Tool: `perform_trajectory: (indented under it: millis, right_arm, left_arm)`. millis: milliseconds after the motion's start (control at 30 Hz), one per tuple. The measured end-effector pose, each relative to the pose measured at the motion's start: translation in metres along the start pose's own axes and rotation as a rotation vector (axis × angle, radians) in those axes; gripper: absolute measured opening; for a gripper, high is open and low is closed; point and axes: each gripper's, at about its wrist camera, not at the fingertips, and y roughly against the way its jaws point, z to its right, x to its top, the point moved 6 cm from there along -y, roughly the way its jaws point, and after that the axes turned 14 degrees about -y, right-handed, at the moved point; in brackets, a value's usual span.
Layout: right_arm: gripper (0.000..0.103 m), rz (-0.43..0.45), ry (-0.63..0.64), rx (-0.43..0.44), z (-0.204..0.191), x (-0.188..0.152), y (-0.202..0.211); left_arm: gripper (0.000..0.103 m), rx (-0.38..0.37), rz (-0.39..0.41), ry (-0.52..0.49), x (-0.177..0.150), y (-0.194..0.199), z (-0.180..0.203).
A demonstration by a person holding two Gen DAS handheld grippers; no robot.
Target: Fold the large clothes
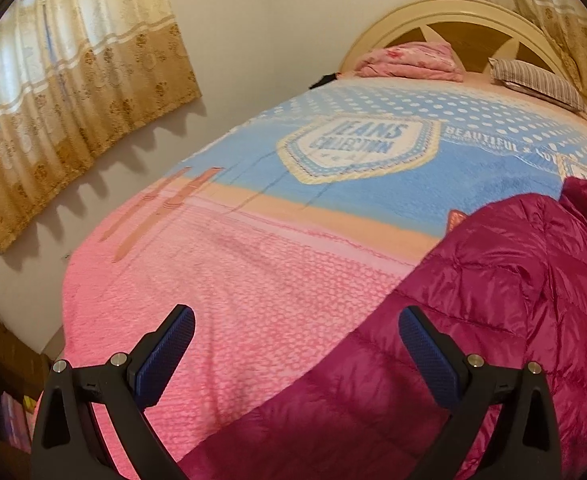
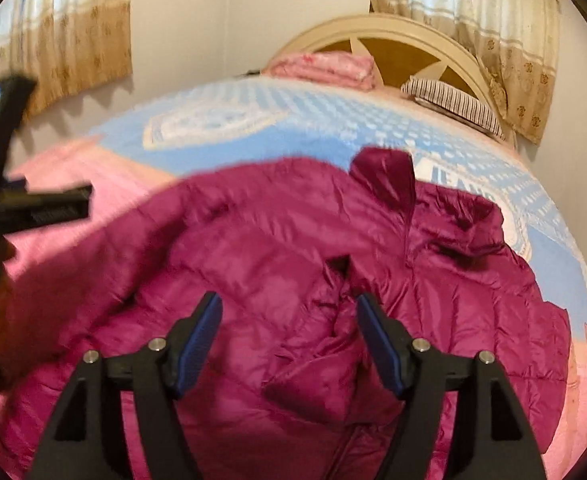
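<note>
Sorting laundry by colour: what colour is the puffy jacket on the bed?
The jacket is magenta, a deep purplish pink, shown best in the right wrist view.

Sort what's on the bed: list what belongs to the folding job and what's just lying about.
Job: magenta puffer jacket; left gripper; right gripper, both open.
Lying about: folded pink bedding; striped pillow; blue-and-pink blanket; curtains.

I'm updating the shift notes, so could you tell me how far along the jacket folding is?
Partly done: the magenta puffer jacket lies on the bed blanket, bunched rather than a neat fold. Nothing is in hand: the left gripper and right gripper are both open and empty. Squaring it into a compact fold remains.
</note>
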Motion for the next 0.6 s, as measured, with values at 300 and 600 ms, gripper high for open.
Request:
perform_trajectory:
  millis: [300, 600]
  right_arm:
    - [0.072, 0.039, -0.019, 0.012, -0.004, 0.018, 0.015]
    - [0.071, 0.063, -0.059, -0.083, 0.046, 0.015, 0.028]
  left_arm:
    - [0.102, -0.025, 0.009, -0.051, -0.002, 0.014, 0.016]
    - [0.102, -0.076, 0.063, -0.134, 0.012, 0.045, 0.061]
